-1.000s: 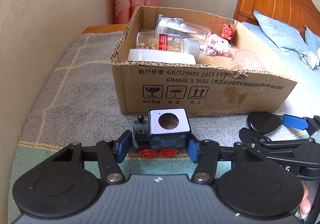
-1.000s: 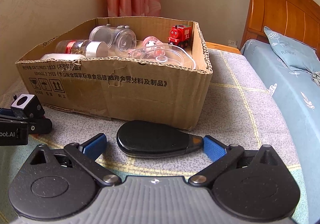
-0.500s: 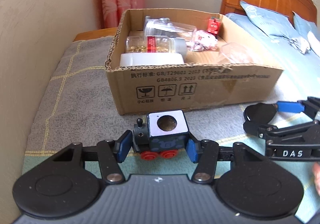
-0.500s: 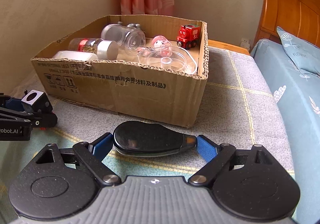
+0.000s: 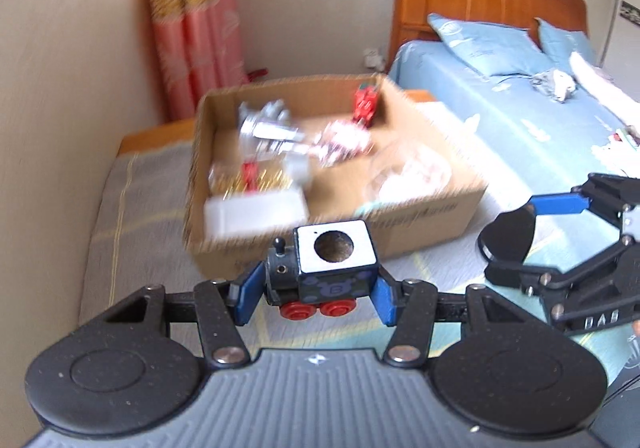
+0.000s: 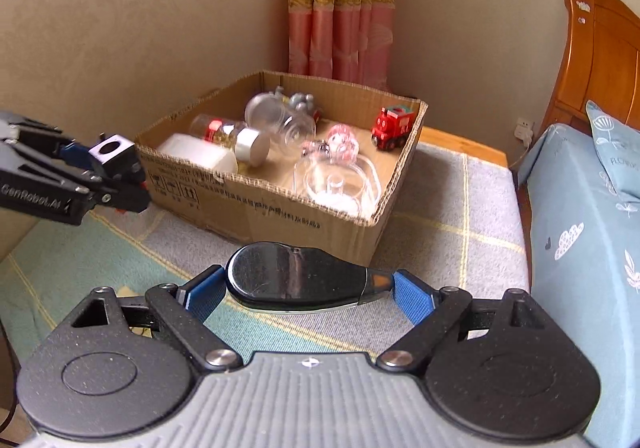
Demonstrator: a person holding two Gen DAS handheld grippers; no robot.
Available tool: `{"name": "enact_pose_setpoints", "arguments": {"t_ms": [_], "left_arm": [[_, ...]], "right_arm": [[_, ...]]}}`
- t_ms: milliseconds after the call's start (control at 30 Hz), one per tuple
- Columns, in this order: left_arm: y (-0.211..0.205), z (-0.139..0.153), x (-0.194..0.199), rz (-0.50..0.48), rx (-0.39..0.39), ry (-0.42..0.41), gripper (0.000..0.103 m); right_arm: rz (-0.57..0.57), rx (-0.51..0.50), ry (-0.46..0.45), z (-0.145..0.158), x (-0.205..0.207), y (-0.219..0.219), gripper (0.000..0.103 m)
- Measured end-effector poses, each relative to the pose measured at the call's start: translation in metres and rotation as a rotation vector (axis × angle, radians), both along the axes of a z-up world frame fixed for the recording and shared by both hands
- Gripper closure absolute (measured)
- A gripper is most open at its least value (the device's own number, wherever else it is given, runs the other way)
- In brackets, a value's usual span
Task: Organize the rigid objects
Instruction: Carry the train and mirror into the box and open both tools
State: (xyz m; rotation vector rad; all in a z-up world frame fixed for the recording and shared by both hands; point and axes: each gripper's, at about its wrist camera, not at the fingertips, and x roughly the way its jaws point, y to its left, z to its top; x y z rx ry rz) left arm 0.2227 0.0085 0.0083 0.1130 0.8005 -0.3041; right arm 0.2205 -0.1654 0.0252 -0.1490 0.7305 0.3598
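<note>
Bedside cardboard box (image 6: 280, 203) of toys, jars

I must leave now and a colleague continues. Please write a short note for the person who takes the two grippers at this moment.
Left gripper: shut on the dark toy train, off the blanket.
Right gripper: shut on the black flat case, also lifted.
Cardboard box: already holds the red toy train, a spice jar, clear containers and a white tub.
Done: both pieces picked up.
Left: carry each over the box and release inside.
</note>
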Motion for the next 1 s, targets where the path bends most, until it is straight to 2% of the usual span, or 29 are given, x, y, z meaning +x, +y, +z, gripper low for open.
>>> {"name": "enact_pose_setpoints", "arguments": {"t_ms": [167, 433, 567, 800, 1000], "left_arm": [[-0.022, 0.012, 0.030, -0.036, 0.008, -0.033, 0.048], [-0.046, 0.002, 0.063, -0.045, 0.025, -0.039, 0.047], [-0.043, 0.000, 0.063, -0.021, -0.012, -0.059, 0.017], [-0.027, 0.004, 0.043, 0.027, -0.028, -0.086, 0.003], [-0.013, 0.004, 0.022, 0.099, -0.024, -0.113, 0.002]], "right_arm": [[0.020, 0.014, -0.035, 0.017, 0.004, -0.005, 0.010], [0.023, -0.011, -0.075, 0.030, 0.016, -0.005, 0.010], [0.024, -0.012, -0.074, 0.032, 0.021, -0.005, 0.010], [0.030, -0.007, -0.069, 0.036, 0.030, -0.004, 0.010], [0.035, -0.013, -0.064, 0.042, 0.050, -0.002, 0.010]]}}
